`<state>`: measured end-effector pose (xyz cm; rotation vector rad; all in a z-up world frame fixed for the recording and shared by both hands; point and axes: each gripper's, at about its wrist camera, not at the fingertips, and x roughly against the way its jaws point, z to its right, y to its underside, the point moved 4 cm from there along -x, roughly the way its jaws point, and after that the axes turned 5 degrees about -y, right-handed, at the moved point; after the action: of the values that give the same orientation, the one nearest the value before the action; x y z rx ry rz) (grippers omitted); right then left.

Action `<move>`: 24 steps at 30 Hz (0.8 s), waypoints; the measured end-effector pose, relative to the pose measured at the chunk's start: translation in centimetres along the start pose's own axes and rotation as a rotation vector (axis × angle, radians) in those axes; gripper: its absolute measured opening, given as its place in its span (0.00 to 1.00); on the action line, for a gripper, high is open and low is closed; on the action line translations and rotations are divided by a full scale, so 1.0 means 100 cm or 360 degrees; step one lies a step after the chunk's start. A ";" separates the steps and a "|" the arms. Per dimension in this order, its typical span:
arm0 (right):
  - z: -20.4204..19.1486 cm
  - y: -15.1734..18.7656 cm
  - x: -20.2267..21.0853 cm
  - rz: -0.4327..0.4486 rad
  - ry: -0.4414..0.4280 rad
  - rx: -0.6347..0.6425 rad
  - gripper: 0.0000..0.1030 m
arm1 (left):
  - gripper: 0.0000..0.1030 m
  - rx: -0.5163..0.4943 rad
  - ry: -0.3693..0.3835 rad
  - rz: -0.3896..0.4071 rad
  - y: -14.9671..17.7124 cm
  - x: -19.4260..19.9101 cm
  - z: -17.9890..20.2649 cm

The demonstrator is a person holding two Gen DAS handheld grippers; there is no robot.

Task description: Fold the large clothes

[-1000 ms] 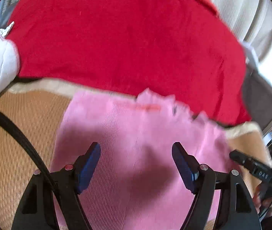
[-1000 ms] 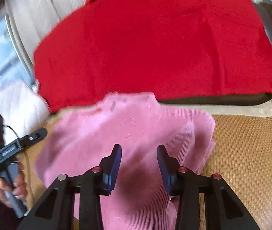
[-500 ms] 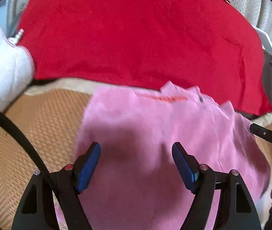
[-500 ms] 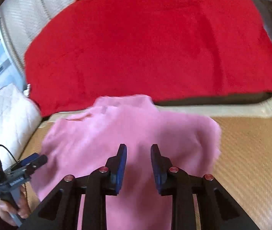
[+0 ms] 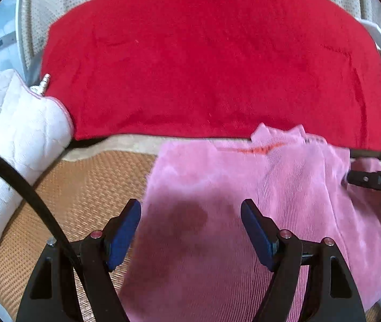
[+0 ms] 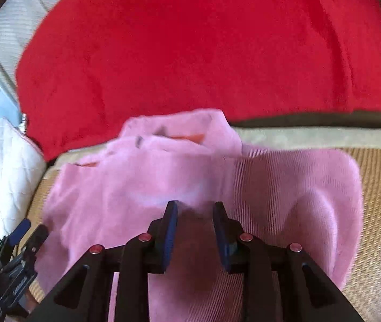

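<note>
Right claw [image 6: 194,230]: jaws narrowed to a slim gap, having closed in over the last second and eased back a touch; no cloth sits between the pads, which hang just above the pink garment [image 6: 284,187].
Left claw [image 5: 190,230]: jaws wide apart, nothing between them, held over the near left part of the pink garment [image 5: 244,201]; its opening has not changed.
Change: the right claw has dropped closer to the cloth, and the collar end of the garment now lies flipped and bunched at the far edge, with an orange label showing.
Left view shift: the left claw has swung, so the garment sits further right in its view than before.
Garment place: spread on the woven mat [image 5: 88,187], far edge touching the red blanket [image 5: 203,61]; white quilted pillow [image 5: 10,123] at far left.
Meaning: judged from this, the right claw is lining up a pinch on the cloth near the middle; no fold is yet made.
Risk: a narrow gap may catch too little fabric.
</note>
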<state>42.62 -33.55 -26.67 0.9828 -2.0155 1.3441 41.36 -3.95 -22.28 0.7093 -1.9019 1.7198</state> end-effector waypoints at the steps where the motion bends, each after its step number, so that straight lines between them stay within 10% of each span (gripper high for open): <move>1: -0.002 0.000 0.010 0.0027 0.0001 0.0009 0.30 | 0.75 0.0009 -0.0009 0.0015 -0.002 -0.001 0.001; 15: 0.027 0.029 0.012 -0.0160 0.0220 -0.0007 0.30 | 0.75 0.0224 -0.0168 0.0250 -0.017 0.048 -0.052; 24: 0.004 0.017 0.040 0.0041 0.0146 0.0048 0.30 | 0.75 0.0286 -0.0282 0.0253 -0.016 0.055 -0.085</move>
<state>38.83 -34.60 -24.76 0.8947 -1.9510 1.4111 38.32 4.08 -16.64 0.8207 -1.9840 2.0057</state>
